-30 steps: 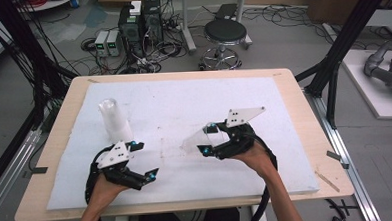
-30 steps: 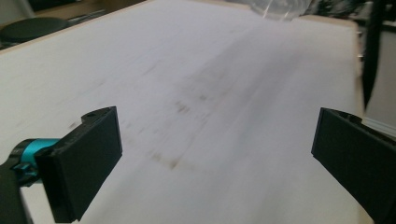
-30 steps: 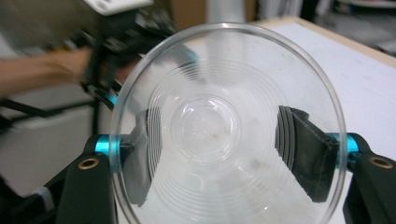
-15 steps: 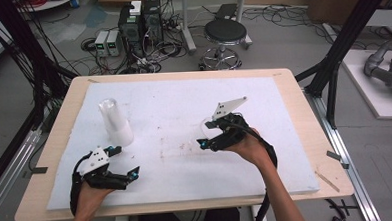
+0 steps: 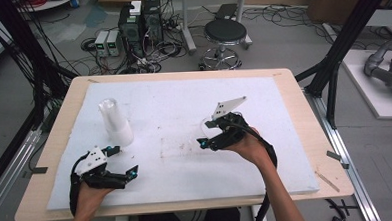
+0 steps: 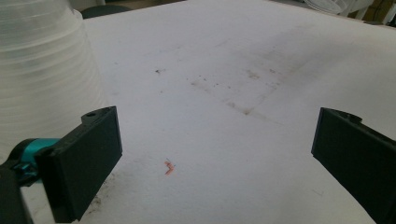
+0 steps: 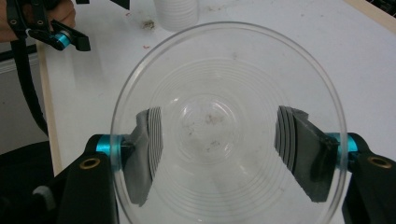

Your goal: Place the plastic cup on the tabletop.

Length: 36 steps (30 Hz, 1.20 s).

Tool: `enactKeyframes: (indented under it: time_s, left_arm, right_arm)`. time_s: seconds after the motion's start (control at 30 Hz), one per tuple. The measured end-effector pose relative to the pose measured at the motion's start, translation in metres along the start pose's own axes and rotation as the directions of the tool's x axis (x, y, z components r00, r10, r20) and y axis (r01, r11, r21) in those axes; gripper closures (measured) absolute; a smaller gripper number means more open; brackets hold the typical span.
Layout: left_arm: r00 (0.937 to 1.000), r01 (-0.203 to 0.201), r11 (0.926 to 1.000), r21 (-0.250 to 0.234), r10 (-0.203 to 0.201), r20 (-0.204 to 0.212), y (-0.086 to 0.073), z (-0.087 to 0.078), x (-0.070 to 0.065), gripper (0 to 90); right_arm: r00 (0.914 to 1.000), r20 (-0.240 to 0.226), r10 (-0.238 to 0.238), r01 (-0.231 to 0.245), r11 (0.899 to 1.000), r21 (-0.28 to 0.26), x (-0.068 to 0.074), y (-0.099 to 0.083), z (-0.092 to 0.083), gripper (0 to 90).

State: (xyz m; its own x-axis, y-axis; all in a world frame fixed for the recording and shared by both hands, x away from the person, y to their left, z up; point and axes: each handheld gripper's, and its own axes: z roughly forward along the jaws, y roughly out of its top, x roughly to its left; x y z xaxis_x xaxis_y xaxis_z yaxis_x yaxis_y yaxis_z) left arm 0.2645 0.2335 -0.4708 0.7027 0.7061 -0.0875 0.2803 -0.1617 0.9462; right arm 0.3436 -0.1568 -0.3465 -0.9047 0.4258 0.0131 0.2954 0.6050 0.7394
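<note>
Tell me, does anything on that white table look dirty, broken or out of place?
Only small things. The white mat has brownish smudges mid-table and a tiny orange scrap near the stack of clear cups. The stack stands upright; the right gripper holds one clear cup. Nothing looks spilled or broken.

We see the left gripper point(image 5: 122, 162) drawn back toward seven o'clock, off the stack of clear cups point(image 5: 115, 122), its jaws spread and empty. The right gripper point(image 5: 203, 133) has lifted and tipped, carrying one clear cup point(image 7: 229, 126) clamped between its jaws.
</note>
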Motion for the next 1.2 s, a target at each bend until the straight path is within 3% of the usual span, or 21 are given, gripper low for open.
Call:
enactKeyframes:
  time_s: [0.33,0.5,0.77,1.2]
  left_arm:
    - [1.0000,0.006,0.9999,-0.012,-0.006,-0.007,-0.001,-0.001,0.001,1.7]
    - [0.9996,0.005,0.9997,-0.023,-0.006,-0.027,-0.001,-0.002,0.000,1.7]
    - [0.9991,0.038,0.9988,-0.031,-0.038,-0.018,-0.002,-0.003,0.003,1.7]
    - [0.9989,0.043,0.9988,-0.024,-0.044,-0.016,-0.001,-0.002,0.003,1.7]
  right_arm:
    - [1.0000,0.004,0.004,-0.004,1.000,0.015,-0.001,0.002,0.002,33.1]
    - [0.9995,0.030,0.005,-0.006,0.999,0.032,-0.004,0.003,0.007,33.1]
    - [0.9979,0.065,0.011,-0.017,0.995,0.095,-0.005,0.007,0.028,33.0]
    - [0.9946,0.103,0.014,-0.035,0.980,0.196,-0.007,0.012,0.068,33.0]
